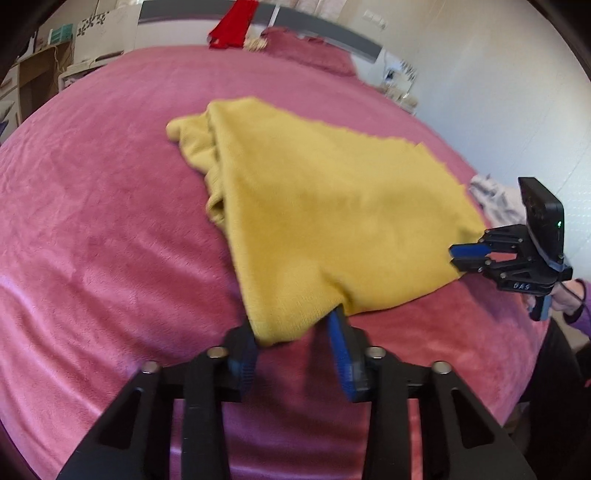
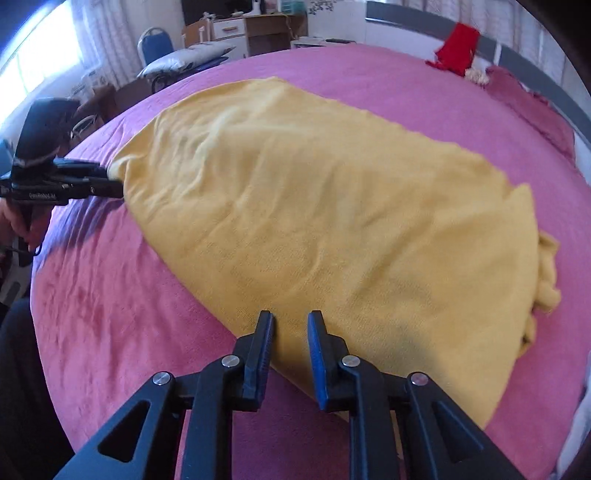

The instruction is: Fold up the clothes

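A yellow knit garment (image 1: 314, 192) (image 2: 314, 206) lies folded and mostly flat on the pink bed cover (image 1: 110, 221) (image 2: 110, 314), with bunched fabric along its far side. My left gripper (image 1: 295, 332) is open, its fingers spread to either side of the garment's near corner, which drapes between them. In the right wrist view the left gripper (image 2: 118, 186) touches that corner from the left. My right gripper (image 2: 291, 321) is open, its fingers apart over the garment's near edge. From the left wrist view, the right gripper (image 1: 455, 257) sits at the garment's right corner.
A red garment (image 1: 231, 26) (image 2: 458, 48) hangs at the grey headboard beside a pink pillow (image 1: 306, 48) (image 2: 528, 107). A patterned cloth (image 1: 495, 195) lies at the bed's right edge. A blue chair (image 2: 159, 48) and drawers stand beyond the bed.
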`<control>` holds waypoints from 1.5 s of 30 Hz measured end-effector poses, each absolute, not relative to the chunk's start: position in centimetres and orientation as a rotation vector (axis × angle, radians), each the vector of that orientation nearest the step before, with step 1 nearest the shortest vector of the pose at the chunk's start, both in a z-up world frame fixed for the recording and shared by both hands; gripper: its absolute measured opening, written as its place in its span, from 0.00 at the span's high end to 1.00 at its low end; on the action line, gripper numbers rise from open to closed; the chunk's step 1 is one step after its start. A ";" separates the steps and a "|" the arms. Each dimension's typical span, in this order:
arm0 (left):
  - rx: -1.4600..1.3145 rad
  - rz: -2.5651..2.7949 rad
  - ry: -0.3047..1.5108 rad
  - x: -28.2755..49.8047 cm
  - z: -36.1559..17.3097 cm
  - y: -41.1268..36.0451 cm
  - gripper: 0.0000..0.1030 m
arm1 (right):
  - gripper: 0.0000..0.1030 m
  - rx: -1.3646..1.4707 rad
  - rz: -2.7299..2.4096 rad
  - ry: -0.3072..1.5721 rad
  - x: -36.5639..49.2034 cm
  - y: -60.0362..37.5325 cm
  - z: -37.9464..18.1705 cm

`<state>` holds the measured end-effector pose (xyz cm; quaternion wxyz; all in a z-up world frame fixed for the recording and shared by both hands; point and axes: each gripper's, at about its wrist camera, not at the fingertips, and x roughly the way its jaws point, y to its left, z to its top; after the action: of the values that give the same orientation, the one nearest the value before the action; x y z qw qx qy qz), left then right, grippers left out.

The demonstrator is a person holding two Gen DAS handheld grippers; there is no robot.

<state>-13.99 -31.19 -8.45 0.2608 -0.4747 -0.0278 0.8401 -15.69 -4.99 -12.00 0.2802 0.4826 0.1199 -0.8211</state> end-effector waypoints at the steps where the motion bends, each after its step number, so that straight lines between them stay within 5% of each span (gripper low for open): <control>1: -1.292 2.270 -0.070 -14.1 -8.4 -31.4 0.88 | 0.83 1.299 -2.200 0.286 -15.8 -4.6 -12.0; 13: -1.337 2.430 0.057 -11.7 -6.3 -36.3 0.95 | 0.83 1.307 -2.197 0.203 -15.9 -3.7 -12.5; 15: -1.207 2.502 0.043 -10.7 -4.4 -34.5 0.89 | 0.83 1.311 -2.197 0.191 -15.9 -3.7 -12.5; 17: -1.060 2.535 0.056 -9.9 -3.0 -31.2 0.67 | 0.82 1.314 -2.202 0.192 -16.1 -3.9 -12.5; 19: -0.960 2.521 0.124 -9.8 -3.4 -26.1 0.60 | 0.82 1.315 -2.208 0.195 -16.2 -4.1 -12.5; 24: -1.071 2.496 0.286 -11.7 -8.3 -20.8 0.59 | 0.83 1.330 -2.193 0.189 -16.2 -4.1 -12.4; 38: -1.185 2.790 -0.004 -9.8 -7.2 -32.3 0.48 | 0.83 1.307 -2.221 0.142 -15.6 -3.7 -12.2; 45: -0.923 2.747 0.011 -12.2 -3.8 -22.4 0.47 | 0.81 1.170 -2.324 -0.002 -13.4 -8.1 -9.4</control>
<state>-12.15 -22.42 -3.80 0.1216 -0.3163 0.0037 0.9408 -13.38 -8.09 -9.40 0.2664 0.4335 -0.0006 -0.8609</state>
